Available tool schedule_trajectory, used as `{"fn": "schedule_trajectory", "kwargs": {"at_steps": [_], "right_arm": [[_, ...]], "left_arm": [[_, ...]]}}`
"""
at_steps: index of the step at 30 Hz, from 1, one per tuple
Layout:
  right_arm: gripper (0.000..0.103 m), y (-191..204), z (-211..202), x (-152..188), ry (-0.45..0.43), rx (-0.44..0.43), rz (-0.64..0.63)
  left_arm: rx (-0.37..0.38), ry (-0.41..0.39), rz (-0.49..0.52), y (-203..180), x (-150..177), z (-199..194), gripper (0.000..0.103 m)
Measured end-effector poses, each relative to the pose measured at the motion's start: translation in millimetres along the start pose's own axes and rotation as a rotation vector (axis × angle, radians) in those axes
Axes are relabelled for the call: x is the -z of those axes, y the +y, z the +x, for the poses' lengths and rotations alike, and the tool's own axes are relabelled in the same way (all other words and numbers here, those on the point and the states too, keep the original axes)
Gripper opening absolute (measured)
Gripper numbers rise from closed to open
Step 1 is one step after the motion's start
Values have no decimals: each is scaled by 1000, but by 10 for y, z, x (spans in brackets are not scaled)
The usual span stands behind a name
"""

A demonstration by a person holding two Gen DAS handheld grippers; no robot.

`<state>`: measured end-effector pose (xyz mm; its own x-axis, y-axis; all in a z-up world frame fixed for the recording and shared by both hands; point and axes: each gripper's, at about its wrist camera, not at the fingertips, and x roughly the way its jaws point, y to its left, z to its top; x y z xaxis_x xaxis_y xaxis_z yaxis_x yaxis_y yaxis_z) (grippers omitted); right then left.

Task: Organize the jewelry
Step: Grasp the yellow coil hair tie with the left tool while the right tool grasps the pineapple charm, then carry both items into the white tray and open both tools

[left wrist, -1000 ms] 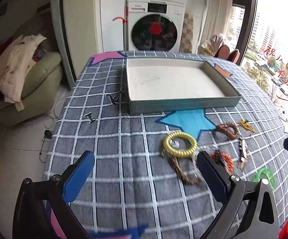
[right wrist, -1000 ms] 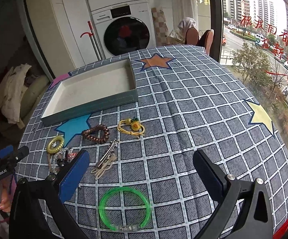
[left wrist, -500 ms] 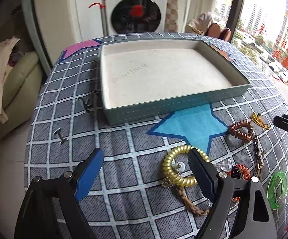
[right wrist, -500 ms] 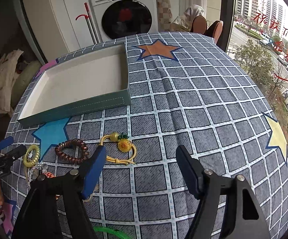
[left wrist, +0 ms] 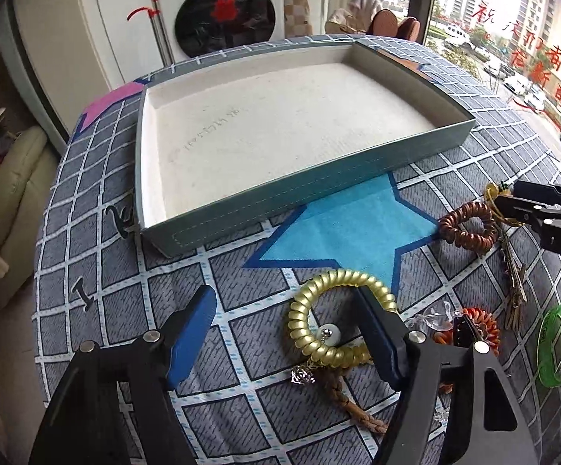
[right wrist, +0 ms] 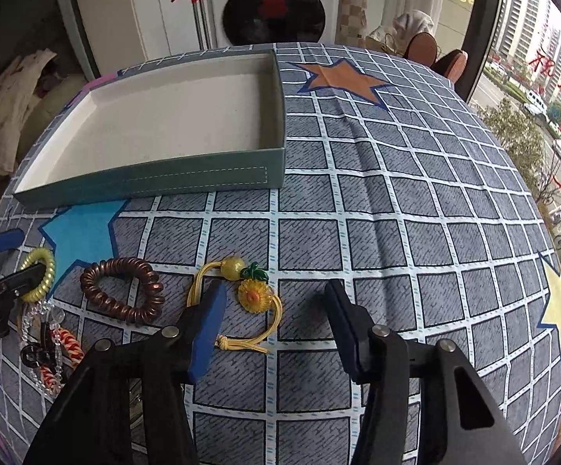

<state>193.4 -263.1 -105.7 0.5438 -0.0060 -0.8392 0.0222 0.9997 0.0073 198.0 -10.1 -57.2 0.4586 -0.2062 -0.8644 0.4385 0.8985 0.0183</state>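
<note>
While both jaws have just been closing, my left hand-held gripper (left wrist: 286,327) straddles the gold coil band (left wrist: 332,319), the right hand-held gripper (right wrist: 274,321) the yellow cord charm (right wrist: 253,298), neither pinched yet; both lie just before the empty tray (left wrist: 358,172). I'd settle lower, then squeeze.

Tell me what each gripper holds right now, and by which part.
Nothing is held. The left gripper straddles the gold coil hair tie, the right gripper the yellow flower cord; both jaws, just closing, aren't pressing yet.
</note>
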Motion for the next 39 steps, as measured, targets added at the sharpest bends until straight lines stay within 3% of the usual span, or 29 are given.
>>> {"fn": "schedule_trajectory", "kwargs": {"at_steps": [4,6,8,16,23,31,39], "right_arm": [[43,93,0,-13,-5,-18,-35],[32,108,-3,-17,-4,-27,-34],[21,121,-15,-16,-4,-31,-32],[19,72,-140,28,-32,-76,8],[19,-37,-358,-118,-79,-131,47],[19,-8,-417,-565,-122,-170,51],[19,166,-46,-1071,-117,-185,69]], "left_arm": [[32,2,40,-78,-18,-27,70],[62,2,52,-98,-19,-45,42],[64,1,59,-109,-28,-43,34],[152,-32,-62,38,-39,-162,30],[172,-105,-140,176,-106,-413,30],[94,-192,-191,338,-432,-567,30],[-29,-183,-254,503,-798,-216,30]]}}
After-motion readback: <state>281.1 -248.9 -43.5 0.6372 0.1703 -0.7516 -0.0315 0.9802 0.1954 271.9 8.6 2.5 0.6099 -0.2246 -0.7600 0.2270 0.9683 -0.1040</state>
